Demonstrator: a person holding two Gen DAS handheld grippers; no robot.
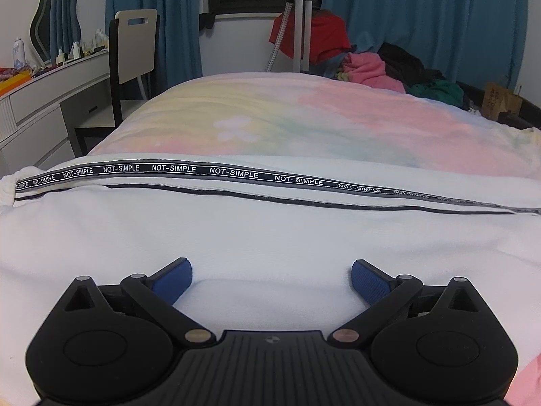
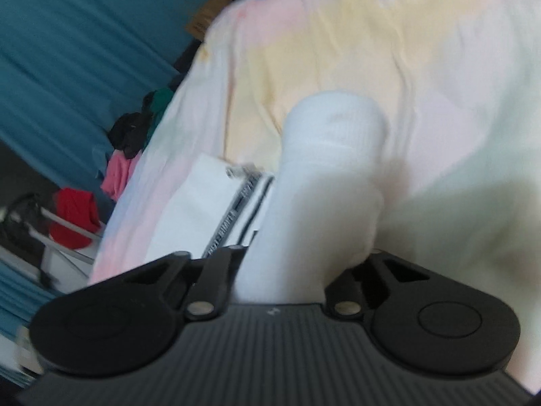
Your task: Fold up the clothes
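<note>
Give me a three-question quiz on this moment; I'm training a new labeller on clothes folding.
1. True or false: the left gripper is shut on the white garment.
2. What does the right gripper hold: A pink cloth, B white ribbed cuff, C nothing?
3. What words repeat along the garment's black stripe?

Key: 1 false, its blue pads stand apart over the fabric. 2 B. 3 NOT-SIMPLE.

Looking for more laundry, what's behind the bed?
Behind the bed lies a clothes pile: red, pink, black and green pieces against blue curtains. The bed hides the pile's lower part.
</note>
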